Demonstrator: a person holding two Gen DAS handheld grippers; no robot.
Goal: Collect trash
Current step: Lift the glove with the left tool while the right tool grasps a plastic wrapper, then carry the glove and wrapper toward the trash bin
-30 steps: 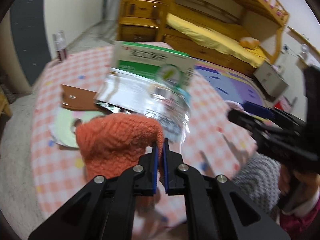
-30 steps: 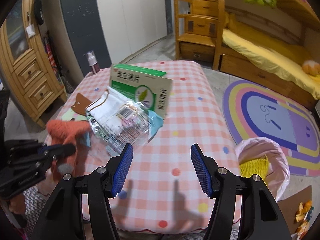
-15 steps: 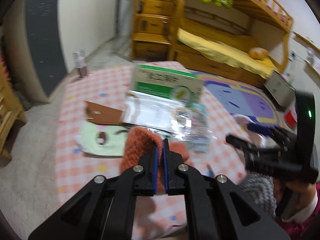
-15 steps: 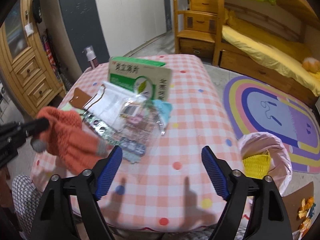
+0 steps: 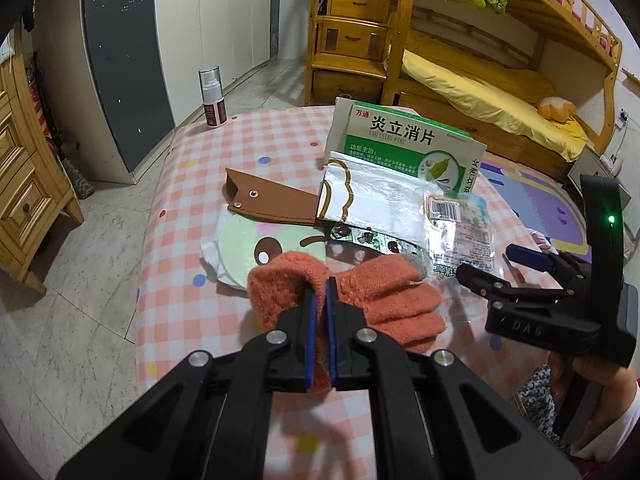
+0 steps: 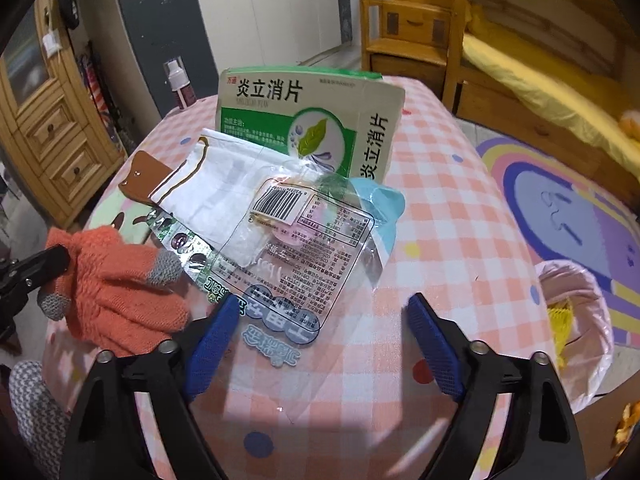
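Room: bedroom with a wooden bunk bed (image 5: 500, 80); a table (image 6: 460, 208) in pink checked cloth.
Left gripper (image 5: 319, 304): low over the near edge, fingers clamped on the cuff of the orange glove (image 5: 384, 300).
Glove: rests on the cloth, long axis left to right, fingers pointing right; half a second ago it hung lifted.
Right gripper (image 6: 320, 328): jaws wide apart, now closer, straddling the near end of the clear wrapper (image 6: 304, 256).
Wrapper: lies before the green medicine box (image 6: 304, 120), long axis running away.
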